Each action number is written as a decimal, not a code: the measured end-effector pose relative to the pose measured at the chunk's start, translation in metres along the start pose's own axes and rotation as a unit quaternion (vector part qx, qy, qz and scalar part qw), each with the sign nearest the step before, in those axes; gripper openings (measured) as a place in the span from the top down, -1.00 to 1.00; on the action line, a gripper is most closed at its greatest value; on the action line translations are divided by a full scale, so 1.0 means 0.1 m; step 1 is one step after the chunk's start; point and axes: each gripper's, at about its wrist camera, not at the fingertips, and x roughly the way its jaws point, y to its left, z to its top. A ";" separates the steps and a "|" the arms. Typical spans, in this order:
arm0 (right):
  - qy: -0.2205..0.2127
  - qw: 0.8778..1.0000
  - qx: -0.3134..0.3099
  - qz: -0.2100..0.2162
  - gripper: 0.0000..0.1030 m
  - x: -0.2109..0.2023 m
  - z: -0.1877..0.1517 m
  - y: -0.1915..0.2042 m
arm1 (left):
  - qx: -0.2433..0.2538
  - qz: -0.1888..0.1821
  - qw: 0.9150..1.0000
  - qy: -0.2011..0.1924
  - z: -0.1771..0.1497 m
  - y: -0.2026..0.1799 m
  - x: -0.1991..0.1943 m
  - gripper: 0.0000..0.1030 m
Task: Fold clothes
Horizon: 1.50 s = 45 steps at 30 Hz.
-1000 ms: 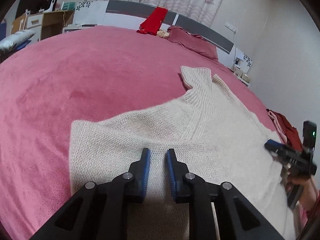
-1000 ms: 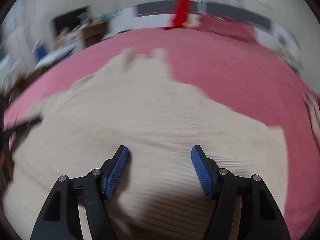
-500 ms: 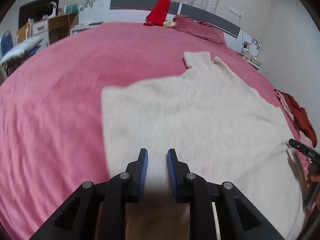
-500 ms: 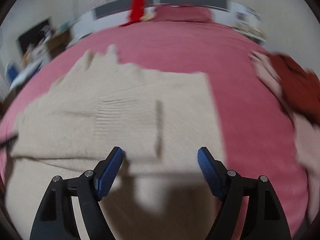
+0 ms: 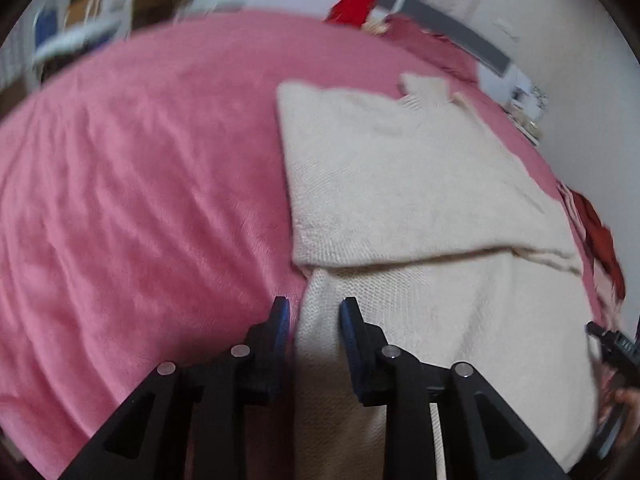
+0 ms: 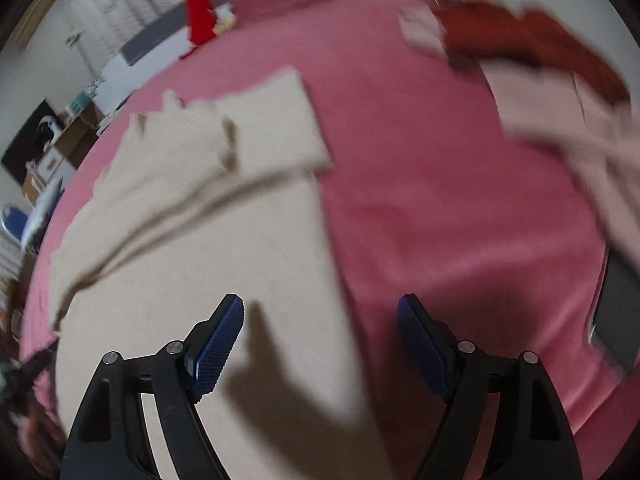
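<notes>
Cream sweater's (image 5: 400,184) side edges beneath both opening, empty grippers

one cream sweater (image 5: 400,184) on one bed w/ one pink cover (image 5: 140,184). hand-held gripper: two in total, the left hand-held gripper (image 5: 312,316) and the right hand-held gripper (image 6: 320,316), each w/ two fingers, so four blue pads (image 6: 218,344) altogether. one bright red cloth (image 5: 354,0) hangs at one grey headboard (image 5: 460,32). one dark pink pillow (image 5: 432,46) near it. at the bed side, one dark red garment (image 6: 532,36) and one pale pink garment (image 6: 548,108), approx. two pieces in that pile; more i cannot count, too blurred. furniture at the far wall: not countable.
</notes>
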 end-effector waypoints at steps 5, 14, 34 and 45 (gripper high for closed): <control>-0.021 0.993 -0.115 -0.012 -0.59 -0.09 -0.22 0.13 | 0.036 -0.022 0.997 -0.061 0.05 -0.19 -0.33 0.50; -0.029 0.988 -0.128 0.076 -0.58 -0.04 0.66 0.66 | 0.028 -0.121 0.989 -0.084 0.84 -0.84 0.13 0.49; 0.077 0.966 -0.228 0.099 -0.25 2.57 3.10 2.40 | -0.006 -0.211 0.975 -0.071 1.06 -0.67 1.18 0.72; 0.081 0.953 -0.198 0.213 0.88 2.30 3.09 2.45 | -0.003 -0.203 0.976 -0.073 1.05 -0.67 1.12 0.72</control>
